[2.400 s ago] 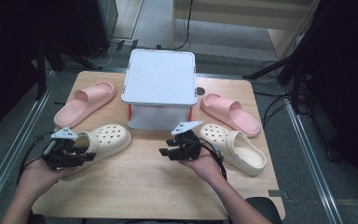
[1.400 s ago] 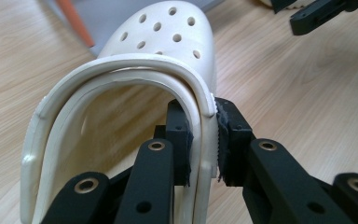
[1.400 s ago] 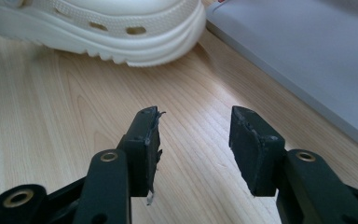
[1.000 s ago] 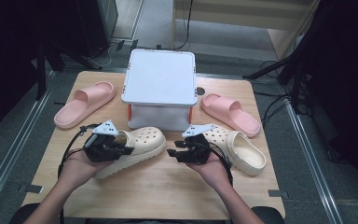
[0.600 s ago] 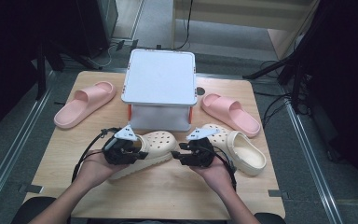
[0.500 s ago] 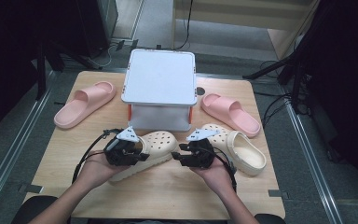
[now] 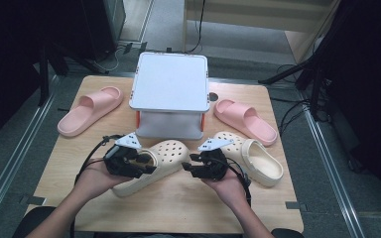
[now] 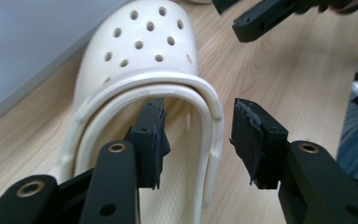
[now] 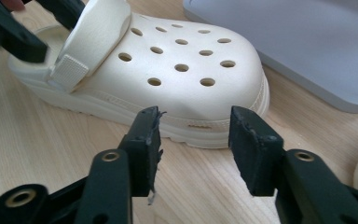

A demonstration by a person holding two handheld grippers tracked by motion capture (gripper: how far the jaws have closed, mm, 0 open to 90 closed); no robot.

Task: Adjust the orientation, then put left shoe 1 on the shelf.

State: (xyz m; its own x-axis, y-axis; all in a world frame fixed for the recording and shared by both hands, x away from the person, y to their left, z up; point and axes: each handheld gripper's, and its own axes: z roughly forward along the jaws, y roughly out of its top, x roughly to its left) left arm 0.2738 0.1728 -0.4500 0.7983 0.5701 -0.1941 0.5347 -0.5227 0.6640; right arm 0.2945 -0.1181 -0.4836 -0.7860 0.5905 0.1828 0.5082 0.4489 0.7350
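1. because the light wooden table [image 7: 178, 208] carried everything, it set the layout: a white lidded plastic storage box [image 7: 170, 87] sat at the middle back, so the shoes had to be arranged around and in front of it.
2. a pink foam slide sandal [image 7: 87, 110] lay left of the box and its pink mate [image 7: 244, 119] lay right of it, each well apart from the other, seemingly not yet paired.
3. a cream perforated rubber clog [image 7: 250, 157] rested at the right front, just beside the right hand, likely waiting for its partner.
4. the second cream perforated clog [image 7: 154, 166], the thing in hand, lay on the table in front of the box, between the two grippers, toe toward the right one.
5. the left gripper [image 8: 200, 140] straddled the clog's heel strap [image 8: 209, 112]; its jaws had just been opening and stood spread, one pad inside the strap and one outside, neither pressing, which read as a release.
6. the right gripper [image 9: 193, 147] stood spread just off the clog's toe, touching nothing, probably poised to take over.
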